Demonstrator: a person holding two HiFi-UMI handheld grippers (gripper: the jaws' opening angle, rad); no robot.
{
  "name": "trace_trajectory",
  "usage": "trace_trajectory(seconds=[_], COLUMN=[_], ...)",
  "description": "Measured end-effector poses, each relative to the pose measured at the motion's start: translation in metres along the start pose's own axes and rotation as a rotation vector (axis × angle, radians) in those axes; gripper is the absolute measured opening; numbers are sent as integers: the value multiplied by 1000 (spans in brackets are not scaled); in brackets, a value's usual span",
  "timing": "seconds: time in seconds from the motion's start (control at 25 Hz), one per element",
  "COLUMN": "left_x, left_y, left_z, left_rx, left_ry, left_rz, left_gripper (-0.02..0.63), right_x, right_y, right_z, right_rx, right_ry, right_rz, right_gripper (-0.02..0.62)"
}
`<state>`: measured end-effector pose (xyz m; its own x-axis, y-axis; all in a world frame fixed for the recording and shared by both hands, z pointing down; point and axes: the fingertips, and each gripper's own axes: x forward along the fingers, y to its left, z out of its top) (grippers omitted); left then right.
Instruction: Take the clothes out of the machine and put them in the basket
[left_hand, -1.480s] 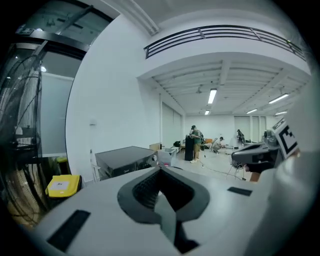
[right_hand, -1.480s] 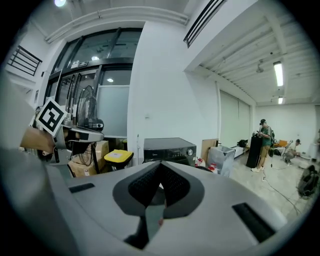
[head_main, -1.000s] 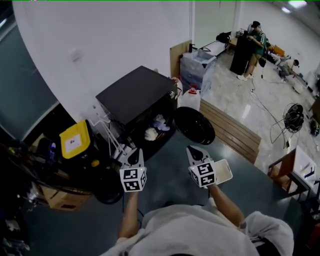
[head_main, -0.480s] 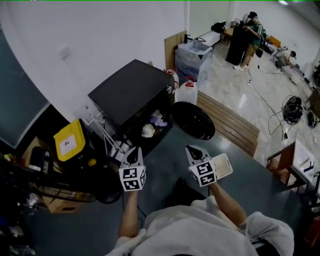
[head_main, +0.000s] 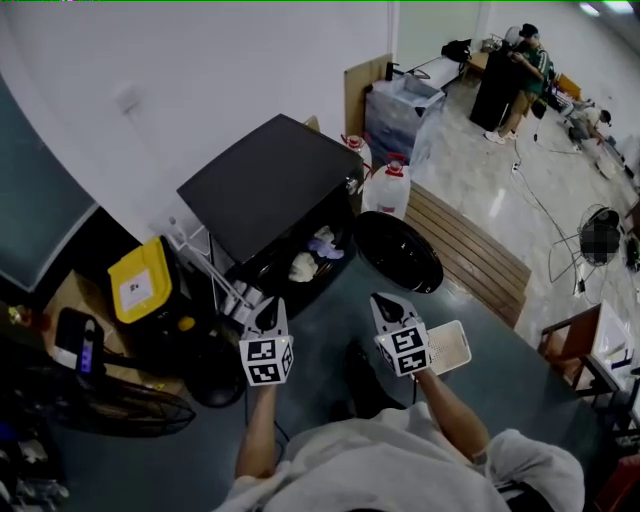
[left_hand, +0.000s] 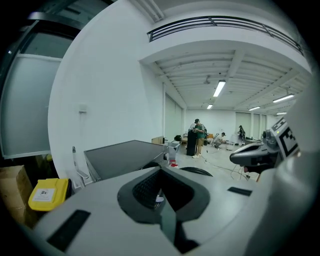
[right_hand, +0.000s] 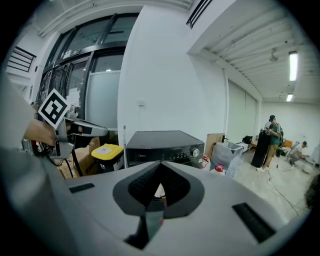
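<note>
Head view: left gripper (head_main: 268, 312) and right gripper (head_main: 386, 306) closed, empty, before open machine (head_main: 265, 180), yellow bin (head_main: 140, 282) beside.

My shirt (head_main: 400, 462) is pale grey, short-sleeved. The left gripper (head_main: 268, 310) and right gripper (head_main: 386, 303) are pale, dark-tipped, each with a cube (head_main: 265, 360) of black square markers.
</note>
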<state>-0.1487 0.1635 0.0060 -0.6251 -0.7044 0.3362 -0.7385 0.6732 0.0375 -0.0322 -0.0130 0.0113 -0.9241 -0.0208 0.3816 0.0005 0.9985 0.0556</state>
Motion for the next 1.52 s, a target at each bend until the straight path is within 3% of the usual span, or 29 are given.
trace_trajectory(seconds=[0.52,0.88,1.16,1.52], left_x=[104,147,154,165], left_y=[14,20,22,34], left_z=[25,28,-2,-90], left_rx=[-19,-19,-36,-71], left_ry=[41,50,69,93], left_rz=[76,129,134,126], left_gripper=[18,18,18,18], right_x=[100,149,162,192], right_y=[-64,-108,-97,-73], right_z=[19,20,2,-53], right_rx=[21,37,25,19], right_ry=[44,59,60,43], right_rz=[98,125,149,148], right_gripper=[23,23,23,23])
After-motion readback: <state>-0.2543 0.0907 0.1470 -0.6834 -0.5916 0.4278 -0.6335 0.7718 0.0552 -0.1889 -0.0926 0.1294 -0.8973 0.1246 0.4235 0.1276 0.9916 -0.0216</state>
